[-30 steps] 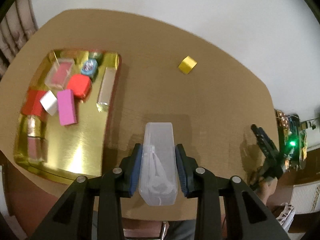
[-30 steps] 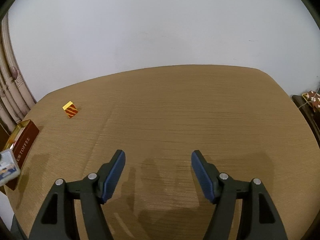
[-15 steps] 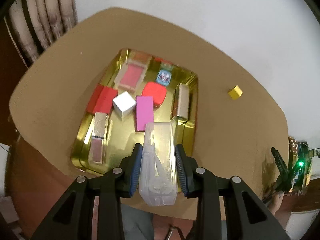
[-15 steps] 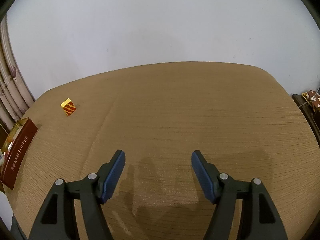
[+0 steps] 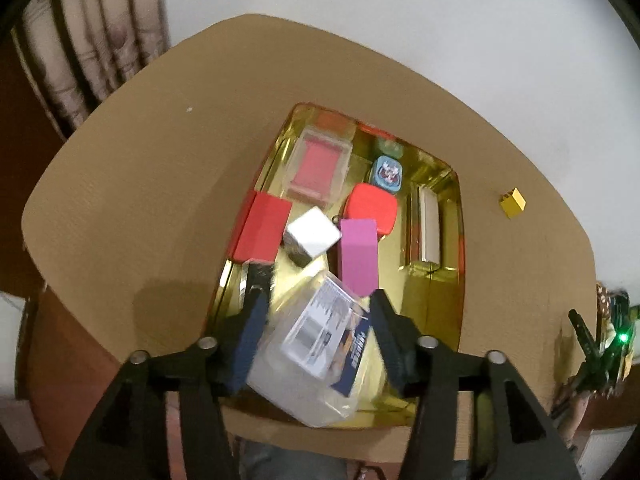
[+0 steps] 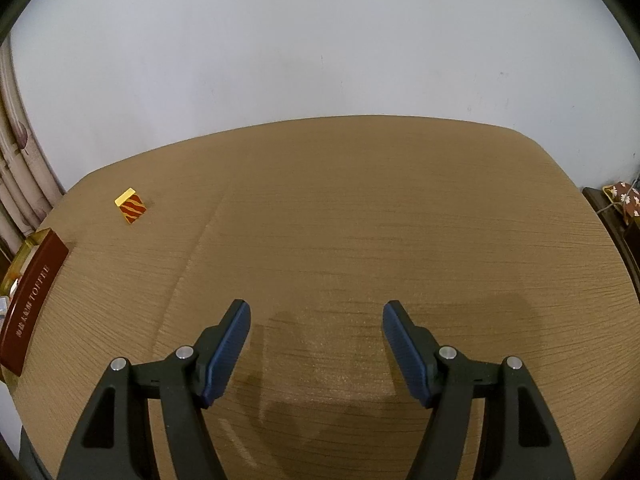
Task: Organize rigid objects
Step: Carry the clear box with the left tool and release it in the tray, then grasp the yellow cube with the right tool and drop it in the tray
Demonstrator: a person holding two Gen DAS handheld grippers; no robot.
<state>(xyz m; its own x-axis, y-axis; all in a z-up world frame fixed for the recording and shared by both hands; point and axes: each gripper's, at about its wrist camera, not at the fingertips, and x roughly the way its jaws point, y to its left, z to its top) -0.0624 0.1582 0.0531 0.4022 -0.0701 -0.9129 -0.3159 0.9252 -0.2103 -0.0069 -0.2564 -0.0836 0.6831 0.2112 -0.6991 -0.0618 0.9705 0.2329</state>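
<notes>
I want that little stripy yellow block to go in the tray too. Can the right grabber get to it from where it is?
Probably yes. The right gripper is open and empty, and the striped block stands alone on the bare table, ahead and off to its left. Nothing lies between them.

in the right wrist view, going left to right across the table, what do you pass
gold tray's rim with the dark red toffee box at the far left → small yellow and red striped block → bare brown table → right hand-held gripper, open over the table near the middle.
</notes>
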